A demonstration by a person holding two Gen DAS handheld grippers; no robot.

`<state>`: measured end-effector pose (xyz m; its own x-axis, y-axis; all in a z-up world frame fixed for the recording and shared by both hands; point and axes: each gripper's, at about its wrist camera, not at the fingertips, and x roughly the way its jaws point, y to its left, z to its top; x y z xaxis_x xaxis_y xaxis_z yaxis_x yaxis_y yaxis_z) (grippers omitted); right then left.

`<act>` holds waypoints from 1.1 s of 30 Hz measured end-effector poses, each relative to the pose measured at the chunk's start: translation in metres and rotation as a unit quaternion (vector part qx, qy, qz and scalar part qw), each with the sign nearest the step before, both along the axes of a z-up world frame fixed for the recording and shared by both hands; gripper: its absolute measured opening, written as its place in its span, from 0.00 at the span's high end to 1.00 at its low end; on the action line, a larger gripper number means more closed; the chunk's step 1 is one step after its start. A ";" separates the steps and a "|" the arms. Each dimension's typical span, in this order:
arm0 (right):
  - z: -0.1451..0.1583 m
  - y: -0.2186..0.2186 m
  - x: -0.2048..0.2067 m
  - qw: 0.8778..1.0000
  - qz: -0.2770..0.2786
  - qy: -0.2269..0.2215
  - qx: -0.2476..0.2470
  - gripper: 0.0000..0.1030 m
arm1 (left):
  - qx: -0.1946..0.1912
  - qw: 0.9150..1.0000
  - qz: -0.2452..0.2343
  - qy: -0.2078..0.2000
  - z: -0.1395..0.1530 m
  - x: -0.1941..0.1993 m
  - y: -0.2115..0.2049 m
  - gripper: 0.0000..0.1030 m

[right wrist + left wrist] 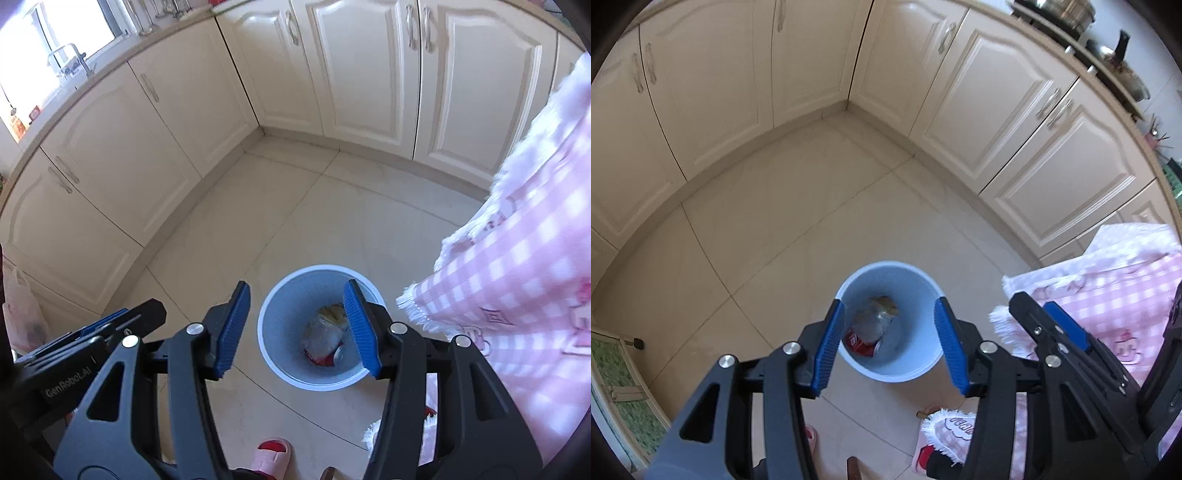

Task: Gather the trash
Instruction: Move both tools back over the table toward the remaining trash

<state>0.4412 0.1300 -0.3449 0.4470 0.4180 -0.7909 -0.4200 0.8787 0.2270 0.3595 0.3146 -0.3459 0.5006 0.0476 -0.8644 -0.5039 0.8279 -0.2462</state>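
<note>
Both our left gripper (pixel 889 338) and right gripper (pixel 297 326) hang over the bin (pixel 925 284), jaws wide apart and empty. Trash (pixel 873 328) lies inside; we judge collection mostly done.

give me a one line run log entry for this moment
left claw: open, empty | right claw: open, empty | blue bin: upright on floor, trash inside | pink checked cloth: right of bin

Light blue bin (pixel 905 365); red can (pixel 858 341) inside. Pink-and-white checked cloth (pixel 517 295). Cream cabinets (pixel 1008 110). Beige tiled floor (pixel 775 240).
</note>
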 end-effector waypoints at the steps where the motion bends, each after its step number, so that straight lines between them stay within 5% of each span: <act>1: 0.007 -0.003 -0.004 1.000 -0.002 -0.007 0.002 0.49 | 0.005 1.000 0.001 -0.004 0.006 -0.002 0.000 0.52; 9: 0.115 -0.039 -0.056 0.994 -0.020 -0.099 0.051 0.49 | 0.051 0.995 -0.004 -0.082 0.094 -0.044 -0.022 0.49; 19: 0.243 -0.147 -0.141 0.965 -0.078 -0.242 0.070 0.43 | 0.092 0.968 -0.079 -0.220 0.218 -0.086 -0.126 0.37; 26: 0.264 -0.254 -0.163 0.946 -0.162 -0.278 0.043 0.41 | 0.076 0.950 -0.183 -0.240 0.246 -0.072 -0.227 0.36; 33: 0.250 -0.353 -0.162 0.935 -0.238 -0.264 0.019 0.40 | 0.052 0.944 -0.254 -0.205 0.229 -0.046 -0.302 0.36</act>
